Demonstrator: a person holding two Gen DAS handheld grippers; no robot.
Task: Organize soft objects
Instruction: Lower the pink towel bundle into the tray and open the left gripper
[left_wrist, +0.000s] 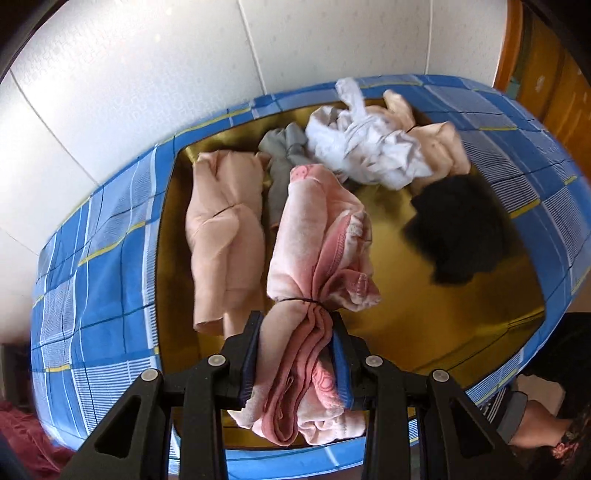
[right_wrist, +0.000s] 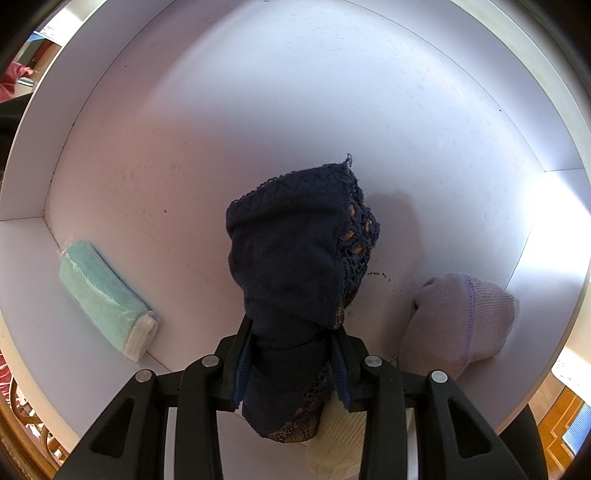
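- Left gripper (left_wrist: 295, 354) clamps banded pink towel roll (left_wrist: 314, 251); loose tail may snag neighbouring bundles
- Right gripper (right_wrist: 291, 362) pinches navy cloth (right_wrist: 295, 254); drooping top may unfold on release

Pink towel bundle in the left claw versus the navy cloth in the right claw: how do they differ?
The pink towel bundle is pale, fluffy and tied with a thin black band; the navy cloth is dark, with lace edging and no visible tie. The pink bundle hangs over a gold tray strewn with other bundles; the navy cloth hangs inside a white box. Both are soft bundles pinched between claw pads.
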